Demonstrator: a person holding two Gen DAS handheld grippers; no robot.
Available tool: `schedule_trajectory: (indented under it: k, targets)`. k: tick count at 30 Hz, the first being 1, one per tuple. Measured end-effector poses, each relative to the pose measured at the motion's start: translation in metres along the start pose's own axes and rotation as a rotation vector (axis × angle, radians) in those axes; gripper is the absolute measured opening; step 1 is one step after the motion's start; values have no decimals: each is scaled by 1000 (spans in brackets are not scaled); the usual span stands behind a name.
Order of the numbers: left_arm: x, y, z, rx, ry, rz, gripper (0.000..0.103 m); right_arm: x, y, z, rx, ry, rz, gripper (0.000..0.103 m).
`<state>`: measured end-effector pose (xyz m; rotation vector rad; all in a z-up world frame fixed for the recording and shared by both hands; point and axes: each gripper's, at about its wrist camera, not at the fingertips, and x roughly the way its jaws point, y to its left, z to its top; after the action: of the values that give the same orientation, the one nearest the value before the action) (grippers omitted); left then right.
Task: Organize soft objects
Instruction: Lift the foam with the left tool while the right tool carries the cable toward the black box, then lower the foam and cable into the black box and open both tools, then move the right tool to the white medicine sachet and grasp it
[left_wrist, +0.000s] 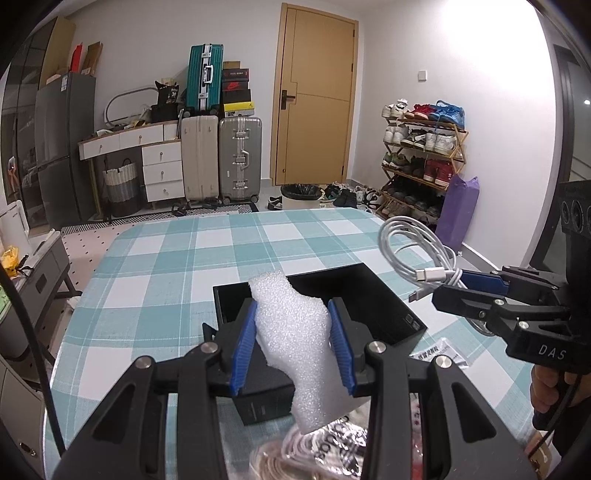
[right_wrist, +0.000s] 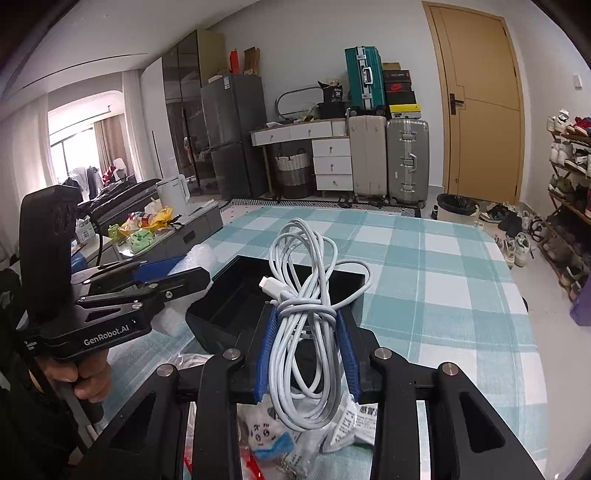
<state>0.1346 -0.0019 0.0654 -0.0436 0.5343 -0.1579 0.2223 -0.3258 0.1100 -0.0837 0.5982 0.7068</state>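
Note:
My left gripper (left_wrist: 292, 314) is shut on a white foam piece (left_wrist: 295, 332) and holds it above the near edge of an open black box (left_wrist: 391, 306) on the checked tablecloth (left_wrist: 192, 258). My right gripper (right_wrist: 304, 317) is shut on a coiled white cable (right_wrist: 303, 295) and holds it above the same black box (right_wrist: 236, 295). The right gripper with the cable (left_wrist: 417, 243) shows at the right of the left wrist view. The left gripper (right_wrist: 192, 275) shows at the left of the right wrist view, with the foam (right_wrist: 201, 258) behind it.
Plastic packets (right_wrist: 295, 439) and a paper leaflet (left_wrist: 447, 352) lie on the table near me. Suitcases (left_wrist: 221, 155), a drawer unit (left_wrist: 162, 162), a door (left_wrist: 314, 96), a bin (left_wrist: 299, 195) and a shoe rack (left_wrist: 424, 155) stand beyond the table's far edge.

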Motion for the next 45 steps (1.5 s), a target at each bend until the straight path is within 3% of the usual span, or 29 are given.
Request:
schedule_trajectory:
  k: [13,26,28,30,31,33,35,36,40,45]
  targets:
    - [34,4,3,-8,53,25,38,55,1,14,-41,68,33,32]
    - [50,7,2,-5,76,27,39,77,2,14,-41,86,22,32]
    - [49,6,2,0,75,32,41,77,2,15,-43,83,33,38]
    - [46,5,2,5,75,37,53,70,2,15,-52,57,23,45]
    - [44,5,2,3,71,34,63,66,2,15,-53,50,11,50]
    - [40,5,2,2,64,29,73,60,-1,15,-56,40,-7,59]
    - [34,4,1,6,58,32,96,49,-2,12,-56,33,-16,78]
    - [29,3,1,5,42,30,99,45,-3,11,-53,28,-21,90]
    - [19,2,-1,4,47,17,103,27,-7,3,-39,19,-34,102]
    - [2,2,-9,8,31,62,103,6,-15,-11,0,11,-34,102]
